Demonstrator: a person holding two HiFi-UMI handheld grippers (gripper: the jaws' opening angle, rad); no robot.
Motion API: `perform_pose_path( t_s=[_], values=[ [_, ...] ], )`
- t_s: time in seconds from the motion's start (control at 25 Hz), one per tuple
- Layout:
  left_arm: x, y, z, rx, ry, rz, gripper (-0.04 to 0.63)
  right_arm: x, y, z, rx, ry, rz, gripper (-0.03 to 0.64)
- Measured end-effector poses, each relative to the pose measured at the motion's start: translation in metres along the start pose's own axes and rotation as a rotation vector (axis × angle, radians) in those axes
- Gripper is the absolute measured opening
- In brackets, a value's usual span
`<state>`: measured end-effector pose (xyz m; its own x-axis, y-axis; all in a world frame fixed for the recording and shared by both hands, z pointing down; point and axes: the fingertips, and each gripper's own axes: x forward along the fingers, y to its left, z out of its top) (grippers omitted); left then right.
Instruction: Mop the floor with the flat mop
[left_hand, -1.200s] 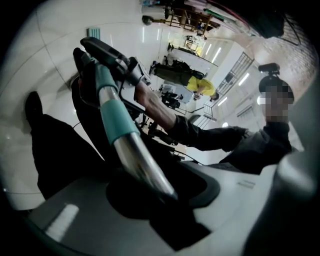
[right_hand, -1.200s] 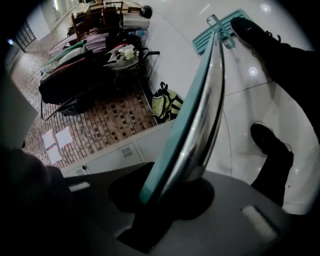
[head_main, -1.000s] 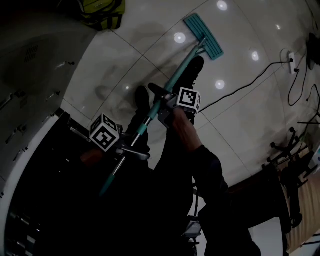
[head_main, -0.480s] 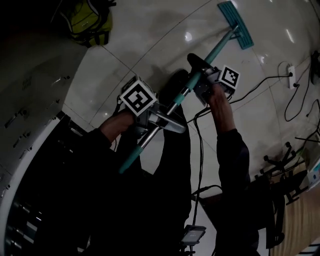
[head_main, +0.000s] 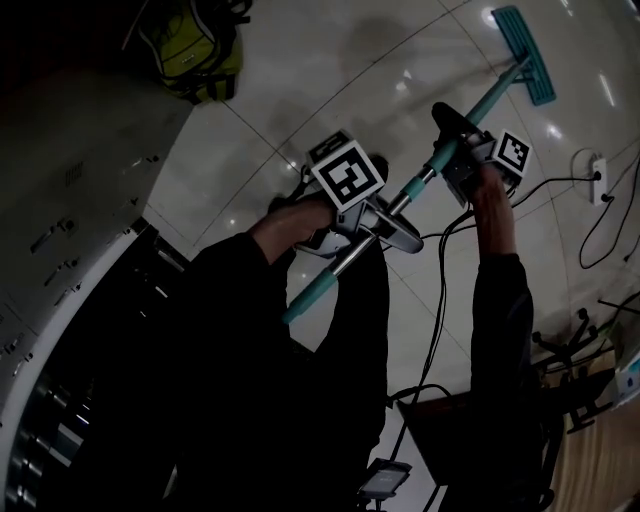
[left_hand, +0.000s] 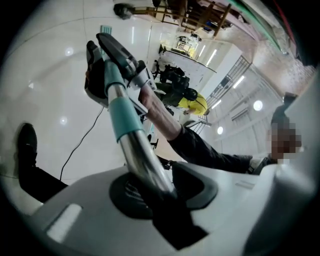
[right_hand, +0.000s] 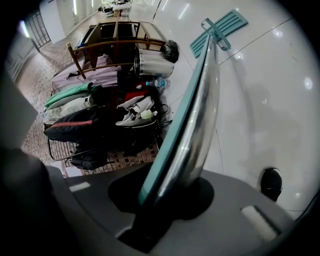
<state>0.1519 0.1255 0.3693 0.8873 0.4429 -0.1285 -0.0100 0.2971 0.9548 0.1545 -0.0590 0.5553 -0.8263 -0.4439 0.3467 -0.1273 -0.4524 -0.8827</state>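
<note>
Head view puts the flat mop (head_main: 485, 108) well out in front of the person, its teal pad (head_main: 523, 55) flat on the pale tiled floor (head_main: 300, 90) at the top right of the picture. From that pad the pole (head_main: 410, 196) runs back and down to the left in one straight slant, ending in a free teal tip low beside the person's body. The long axis therefore lies roughly along the line joining the two hands.

The right tongs (head_main: 447, 158) sit higher up the pole, nearer the pad, and the right gripper view shows them clamped on the shaft, with the pad far off at its end. The left tongs (head_main: 375, 232) grip lower down, nearer the free tip. The left gripper view shows the steel section pinched between the jaws and the other hand further along.

With both holds in line on one shaft, my judgement is that the next stroke turns on this. A push or pull along the slant slides the pad over the tiles, and the right arm, nearer the pad, steers it.

A black cable (head_main: 560, 185) trails across the floor just right of the pole and might snag a wide sweep. A yellow-green bag (head_main: 195, 50) lies well apart at the top left.
</note>
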Motion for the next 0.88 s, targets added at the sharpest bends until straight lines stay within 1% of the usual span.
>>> perform_pose_path(
  t_s=[0.12,0.32,0.44,0.6,0.72,0.8,0.88],
  values=[
    [-0.002,0.006,-0.005,-0.017,0.005,0.023,0.116,0.000,-0.001,-0.002,-0.003,-0.008,-0.010,0.097],
    [-0.005,-0.003,-0.019,-0.016,0.003,-0.015,0.120,0.003,0.000,-0.014,-0.002,-0.051,0.007,0.098],
    [-0.014,-0.009,-0.042,0.024,0.019,0.004,0.123,0.006,0.010,-0.040,-0.020,-0.048,0.008,0.101],
    [-0.032,-0.025,-0.101,0.064,0.049,0.030,0.126,0.013,0.032,-0.097,-0.055,-0.040,0.027,0.104],
    [-0.044,-0.031,-0.156,0.097,0.061,0.053,0.123,0.018,0.043,-0.153,-0.072,-0.031,0.036,0.103],
    [-0.053,-0.034,-0.197,0.087,0.064,0.057,0.123,0.024,0.047,-0.194,-0.069,-0.023,0.049,0.103],
    [-0.062,-0.041,-0.235,0.061,0.051,0.041,0.125,0.031,0.050,-0.234,-0.047,-0.017,0.063,0.103]
  ],
)
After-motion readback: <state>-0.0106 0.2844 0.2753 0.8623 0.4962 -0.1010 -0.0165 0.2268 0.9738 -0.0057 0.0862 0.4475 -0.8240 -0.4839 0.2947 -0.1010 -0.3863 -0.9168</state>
